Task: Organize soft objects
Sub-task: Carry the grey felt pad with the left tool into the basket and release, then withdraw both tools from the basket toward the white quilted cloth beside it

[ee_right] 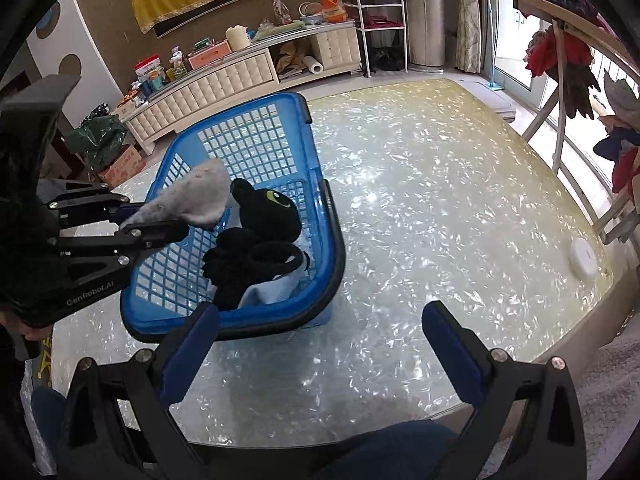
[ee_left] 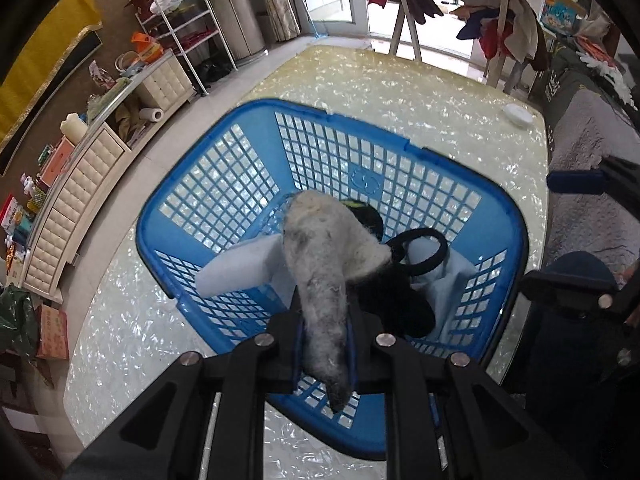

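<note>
The left gripper (ee_left: 324, 344) is clamped on a grey fuzzy cloth (ee_left: 320, 264) above the blue basket (ee_left: 224, 168). Only the right wrist view shows the black plush toy's (ee_right: 264, 216) green eye, just beyond that cloth. The right gripper (ee_right: 320, 344) gapes wide and empty over the table (ee_right: 440, 200).

The only lettering clear enough to read is "GenRobot.AI", printed in pale letters on the black body of the left gripper (ee_right: 160, 220), seen from the right wrist view. Printing on the boxes and packets along the far cabinet is too small to make out.
</note>
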Tool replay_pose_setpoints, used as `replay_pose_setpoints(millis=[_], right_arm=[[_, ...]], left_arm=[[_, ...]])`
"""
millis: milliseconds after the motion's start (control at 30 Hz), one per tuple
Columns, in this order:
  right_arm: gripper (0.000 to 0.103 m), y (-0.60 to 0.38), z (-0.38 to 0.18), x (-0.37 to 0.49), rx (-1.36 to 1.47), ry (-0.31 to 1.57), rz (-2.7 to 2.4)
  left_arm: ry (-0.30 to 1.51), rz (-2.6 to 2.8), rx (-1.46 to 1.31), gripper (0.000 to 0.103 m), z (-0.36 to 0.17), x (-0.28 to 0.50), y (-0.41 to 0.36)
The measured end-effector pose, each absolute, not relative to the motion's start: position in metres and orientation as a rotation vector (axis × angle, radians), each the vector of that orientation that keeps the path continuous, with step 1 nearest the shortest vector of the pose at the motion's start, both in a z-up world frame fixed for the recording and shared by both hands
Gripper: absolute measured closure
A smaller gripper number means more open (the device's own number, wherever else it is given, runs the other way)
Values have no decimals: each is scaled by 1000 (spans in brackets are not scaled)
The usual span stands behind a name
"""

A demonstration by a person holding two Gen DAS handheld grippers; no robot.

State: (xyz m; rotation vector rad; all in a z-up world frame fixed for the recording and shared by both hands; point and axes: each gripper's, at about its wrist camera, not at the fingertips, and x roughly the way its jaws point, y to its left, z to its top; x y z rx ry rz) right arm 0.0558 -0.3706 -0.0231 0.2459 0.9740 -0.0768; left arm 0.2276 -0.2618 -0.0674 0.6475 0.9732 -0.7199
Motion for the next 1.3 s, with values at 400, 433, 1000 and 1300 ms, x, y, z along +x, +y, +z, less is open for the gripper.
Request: replay_pose_setpoints(millis=[400, 433, 1000, 1300], right_arm=[[2, -376, -24, 58, 247, 975, -79], [2, -375, -24, 58, 246, 974, -78], [2, -371, -20, 60, 236, 973, -79], [2, -355, -6, 57, 197, 952, -63]], left_arm=[[1001, -686, 671, 86, -85, 234, -259], [1007, -686, 667, 86, -86, 236, -259], [939, -653, 650, 1, -49, 225, -249], [913, -611, 578, 0, -21, 206, -213]])
